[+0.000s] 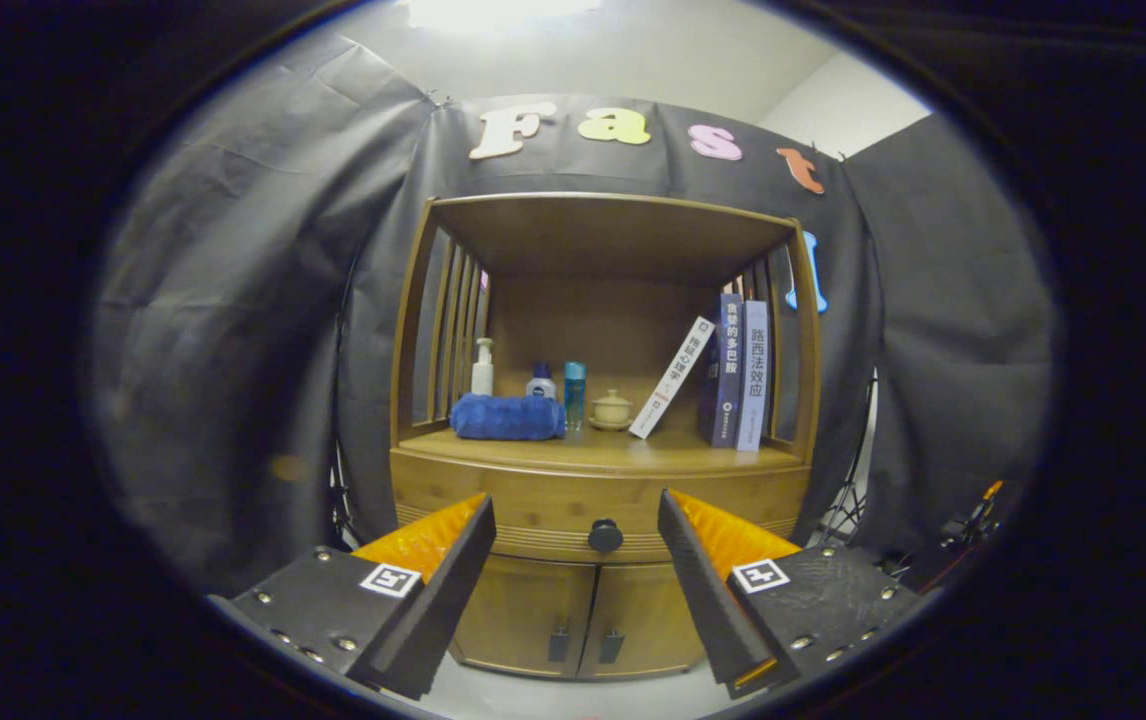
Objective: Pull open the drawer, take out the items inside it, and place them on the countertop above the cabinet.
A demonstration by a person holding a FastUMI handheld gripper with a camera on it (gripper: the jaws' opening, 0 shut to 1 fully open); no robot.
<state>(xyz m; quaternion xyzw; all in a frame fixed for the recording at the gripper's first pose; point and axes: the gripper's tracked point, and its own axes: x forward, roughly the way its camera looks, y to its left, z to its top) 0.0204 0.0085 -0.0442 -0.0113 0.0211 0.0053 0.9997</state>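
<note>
A wooden cabinet [601,440] stands ahead against the booth wall. Its drawer [533,500] is closed, with a dark round knob [605,536] at the middle of its front. My gripper [575,520] is open, and the knob lies beyond the fingers, in line with the gap between them and some way off. Nothing is held. The countertop [613,452] above the drawer carries a rolled blue towel [507,416], a pump bottle [482,368], two small bottles [558,390], a small lidded pot [612,409] and three books [733,372]. The drawer's contents are hidden.
Below the drawer are two closed cabinet doors [573,615] with dark handles. A shelf roof and slatted sides enclose the countertop. Bare countertop shows in front of the pot and books. A tripod stand [848,510] and dark cloth flank the cabinet on the right.
</note>
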